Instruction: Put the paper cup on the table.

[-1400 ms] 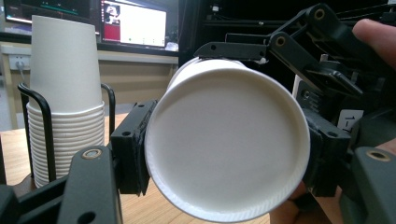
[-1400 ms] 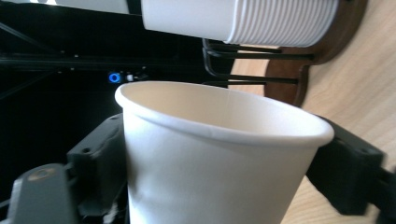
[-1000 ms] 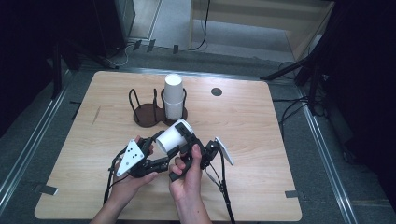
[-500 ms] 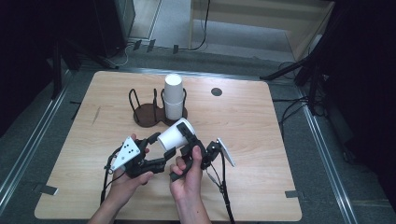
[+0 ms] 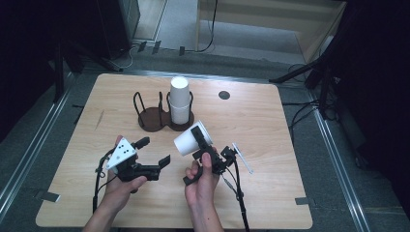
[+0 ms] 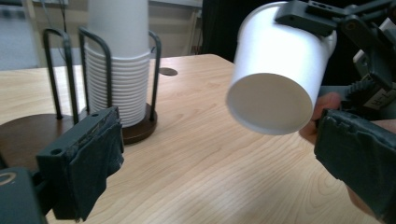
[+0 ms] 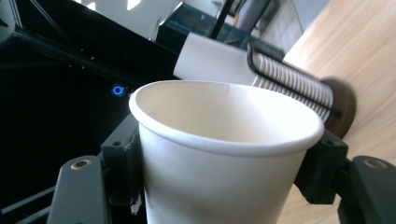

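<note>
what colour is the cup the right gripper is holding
White, inside and out; the paper cup shows best in the right gripper view, clamped by the right gripper.

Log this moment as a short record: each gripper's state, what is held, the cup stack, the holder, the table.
left gripper: jaws have just been opening, nothing between them, beside the cup
right gripper: shut on the paper cup
paper cup: white, tilted, lifted off the table, bottom toward the left gripper
cup stack: white, upright, in the holder's right bay
holder: dark round bases with wire loops; left bay empty
table: light wood
</note>
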Action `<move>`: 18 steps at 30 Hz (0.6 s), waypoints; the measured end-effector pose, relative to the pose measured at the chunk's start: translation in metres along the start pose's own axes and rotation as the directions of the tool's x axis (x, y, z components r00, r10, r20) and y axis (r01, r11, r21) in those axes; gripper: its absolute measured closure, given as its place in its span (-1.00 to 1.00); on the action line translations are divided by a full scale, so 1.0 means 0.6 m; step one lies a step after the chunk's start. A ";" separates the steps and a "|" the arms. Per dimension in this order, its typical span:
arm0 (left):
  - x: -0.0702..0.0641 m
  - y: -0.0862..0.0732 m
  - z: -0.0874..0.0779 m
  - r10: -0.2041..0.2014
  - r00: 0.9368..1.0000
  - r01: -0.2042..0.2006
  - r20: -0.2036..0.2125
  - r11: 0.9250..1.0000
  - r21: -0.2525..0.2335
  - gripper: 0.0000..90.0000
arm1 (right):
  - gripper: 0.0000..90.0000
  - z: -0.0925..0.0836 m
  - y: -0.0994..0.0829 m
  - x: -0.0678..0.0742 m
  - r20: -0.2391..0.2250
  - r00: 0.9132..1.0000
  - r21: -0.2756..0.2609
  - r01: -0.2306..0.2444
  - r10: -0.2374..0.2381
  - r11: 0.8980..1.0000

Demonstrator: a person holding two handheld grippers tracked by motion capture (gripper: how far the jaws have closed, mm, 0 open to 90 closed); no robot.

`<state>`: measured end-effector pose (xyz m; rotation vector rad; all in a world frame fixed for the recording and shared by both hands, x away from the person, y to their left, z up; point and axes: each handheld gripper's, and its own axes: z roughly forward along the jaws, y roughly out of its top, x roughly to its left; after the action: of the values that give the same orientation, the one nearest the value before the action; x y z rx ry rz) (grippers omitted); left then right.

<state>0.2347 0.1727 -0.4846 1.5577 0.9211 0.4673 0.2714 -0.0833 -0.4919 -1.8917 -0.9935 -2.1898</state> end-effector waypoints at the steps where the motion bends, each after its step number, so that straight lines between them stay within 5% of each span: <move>1: 0.007 0.001 -0.004 -0.008 1.000 0.008 0.001 1.000 -0.001 -1.00 | -0.34 -0.001 0.002 0.002 0.003 1.000 -0.010 0.029 -0.029 1.000; 5: 0.029 0.002 -0.017 -0.028 0.999 0.028 -0.024 1.000 -0.008 -1.00 | -0.34 -0.007 0.008 0.007 0.009 0.993 -0.031 0.116 -0.116 0.993; 11: 0.073 -0.003 -0.045 -0.048 0.993 0.049 -0.104 0.999 0.004 -1.00 | -0.34 -0.012 0.011 0.012 0.039 0.965 -0.042 0.259 -0.258 0.965; 15: 0.101 -0.010 -0.068 -0.077 0.984 0.077 -0.158 0.997 -0.008 -1.00 | -0.34 -0.014 0.011 0.013 0.045 0.956 -0.034 0.293 -0.291 0.956; 16: 0.115 -0.016 -0.080 -0.096 0.978 0.096 -0.187 0.995 -0.010 -1.00 | -0.34 -0.015 0.011 0.013 0.052 0.944 -0.033 0.327 -0.325 0.944; 18: 0.122 -0.019 -0.086 -0.106 0.975 0.105 -0.195 0.994 -0.014 -1.00 | -0.34 -0.017 0.012 0.014 0.057 0.934 -0.033 0.355 -0.353 0.934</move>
<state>0.2376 0.2616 -0.4994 1.4697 1.1476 0.5531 0.2642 -0.0912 -0.4814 -1.9194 -1.4066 -2.3742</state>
